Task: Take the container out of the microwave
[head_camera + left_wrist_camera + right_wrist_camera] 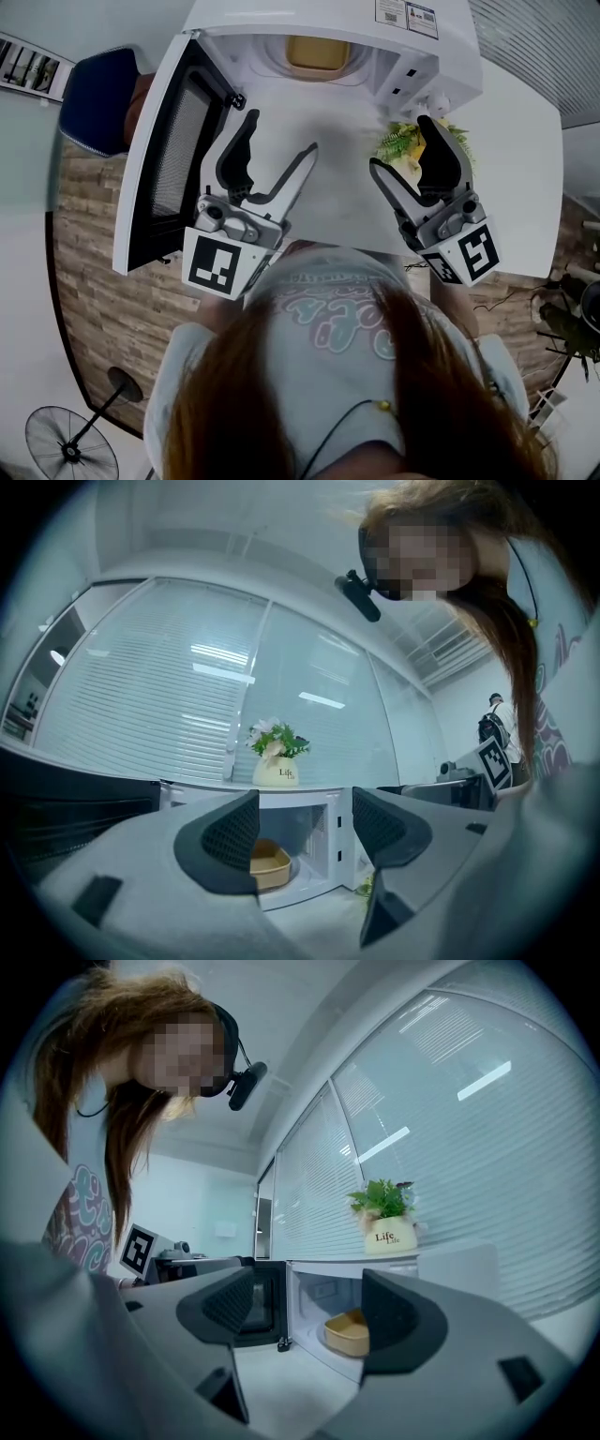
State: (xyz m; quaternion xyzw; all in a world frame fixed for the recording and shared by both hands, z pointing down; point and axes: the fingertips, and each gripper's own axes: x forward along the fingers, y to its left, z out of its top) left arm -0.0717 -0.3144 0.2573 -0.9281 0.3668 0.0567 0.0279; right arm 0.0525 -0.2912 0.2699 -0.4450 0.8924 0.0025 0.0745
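The microwave (448, 58) stands on the white desk (328, 117) with its door (167, 155) swung wide open to the person's left. The tan container (319, 54) sits inside the cavity, on the floor of the oven, upright and untouched.

Both tools are held in front of the opening, over the bare desk, and neither reaches into the cavity. The left hand-held gripper (281, 134) has its jaws spread wide with nothing between them but air. It points toward the oven from just beside the inner face of the door. In the left gripper view the container shows well beyond the jaws, partly hidden behind the left-side jaw, with the open cavity filling the gap.

The right hand-held gripper (401, 145) is likewise wide open and grips nothing. It is held near the front right corner of the microwave. In its own view the container lies farther on, inside the cavity, its right part covered by the right-side jaw. No part of either gripper touches it.

A small white pot of greenery (278, 758) stands on top of the microwave, and slatted blinds (469, 1138) cover the window behind.
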